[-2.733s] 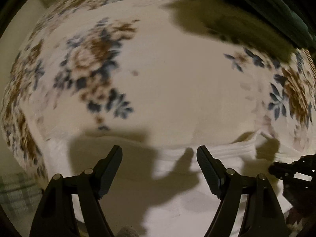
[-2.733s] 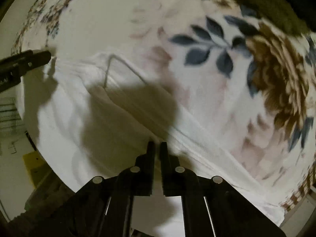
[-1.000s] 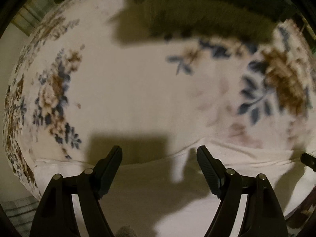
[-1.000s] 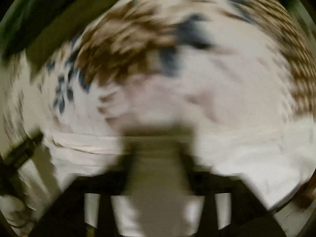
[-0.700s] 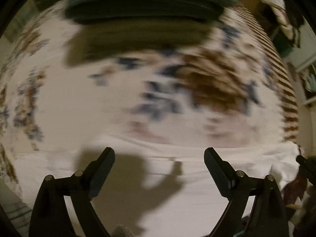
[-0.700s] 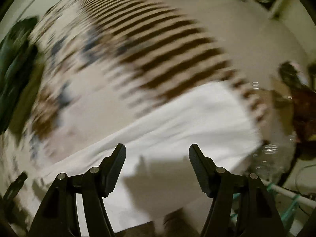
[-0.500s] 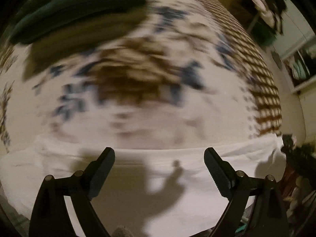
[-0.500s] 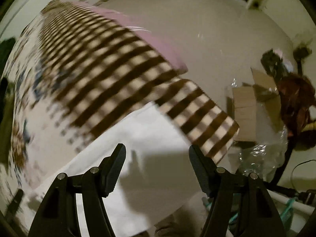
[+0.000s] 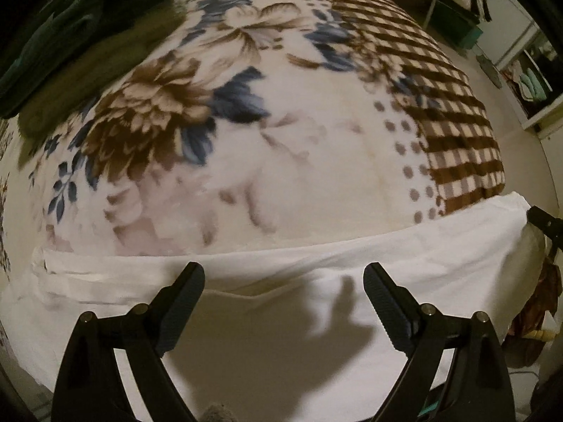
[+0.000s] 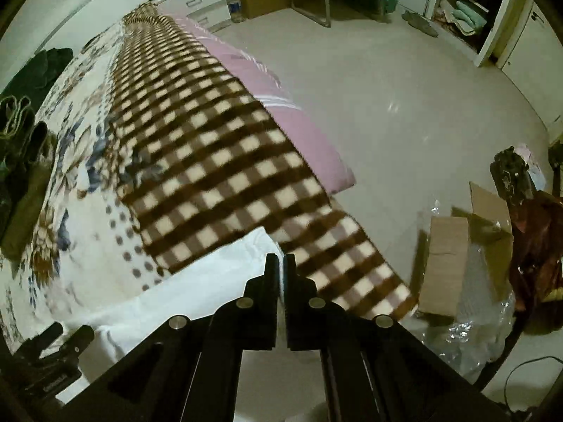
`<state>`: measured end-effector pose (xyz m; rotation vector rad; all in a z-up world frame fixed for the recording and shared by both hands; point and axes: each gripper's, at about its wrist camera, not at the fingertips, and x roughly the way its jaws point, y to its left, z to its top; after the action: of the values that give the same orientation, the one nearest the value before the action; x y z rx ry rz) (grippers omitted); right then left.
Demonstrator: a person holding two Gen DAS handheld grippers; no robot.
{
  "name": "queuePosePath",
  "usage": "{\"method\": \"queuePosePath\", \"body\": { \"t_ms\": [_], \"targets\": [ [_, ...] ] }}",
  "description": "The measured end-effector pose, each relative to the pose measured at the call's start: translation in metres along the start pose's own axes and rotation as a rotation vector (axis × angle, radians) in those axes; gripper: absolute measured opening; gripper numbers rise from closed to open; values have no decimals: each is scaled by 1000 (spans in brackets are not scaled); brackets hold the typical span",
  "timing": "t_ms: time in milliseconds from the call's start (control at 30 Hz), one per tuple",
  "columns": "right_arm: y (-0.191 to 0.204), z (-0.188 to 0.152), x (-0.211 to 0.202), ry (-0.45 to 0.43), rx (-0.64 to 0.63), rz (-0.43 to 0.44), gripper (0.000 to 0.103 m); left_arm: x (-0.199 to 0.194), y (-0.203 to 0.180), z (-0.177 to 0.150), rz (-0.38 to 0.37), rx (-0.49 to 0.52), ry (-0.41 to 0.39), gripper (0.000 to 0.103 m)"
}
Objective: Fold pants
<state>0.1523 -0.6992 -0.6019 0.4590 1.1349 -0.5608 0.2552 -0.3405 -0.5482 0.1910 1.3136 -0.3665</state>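
While spread across the near edge of a bed, white pants (image 9: 316, 267) lie flat on a floral blanket (image 9: 246, 140), stretched side to side in a long band.

Left wrist view, nearest first: left hand-held gripper (image 9: 284, 293) with jaws set wide apart, hovering over the white cloth, holding nothing; its shadow cast on the fabric just ahead. Folded hem or waistband edge at the left end of the pants, flat seams showing. Right end of the pants reaching the corner of the bed, met there by the dark tip of the right hand-held gripper (image 9: 543, 223). Beyond the pants, cream blanket with large brown and blue flowers, then a brown-and-cream checked border (image 9: 440, 98) on the right. Farthest back on the left, a pile of dark green clothes (image 9: 70, 35).

Right wrist view, nearest first: right hand-held gripper (image 10: 280, 274) with jaws pressed together on the corner of the white pants (image 10: 211, 274), a thin strip of cloth between them. Left hand-held gripper (image 10: 52, 348) visible at lower left over the same garment. Beyond, checked border (image 10: 228, 161) running away along the bed, pink sheet (image 10: 281, 116) beside it. Pale floor (image 10: 404, 88) to the right, with a cardboard box (image 10: 454, 256) and clear plastic wrap (image 10: 471, 337) near. Farthest back, a white drawer unit (image 10: 200, 0) and open shelving (image 10: 464, 10).
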Motion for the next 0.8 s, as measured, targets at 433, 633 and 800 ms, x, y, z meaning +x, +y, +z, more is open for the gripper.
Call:
{"method": "queuePosePath", "body": {
  "t_ms": [433,633,800],
  "targets": [
    [40,-52,-11,165,10,64,69,-35,110,-51,-37,-185,-1,92],
    [155,-136,-45,308,5,248,69,-78,264,-133,75,-386,44,92],
    [260,-228,-44,478,2,330,69,-99,408,-204,206,-592,86,92]
  ]
}}
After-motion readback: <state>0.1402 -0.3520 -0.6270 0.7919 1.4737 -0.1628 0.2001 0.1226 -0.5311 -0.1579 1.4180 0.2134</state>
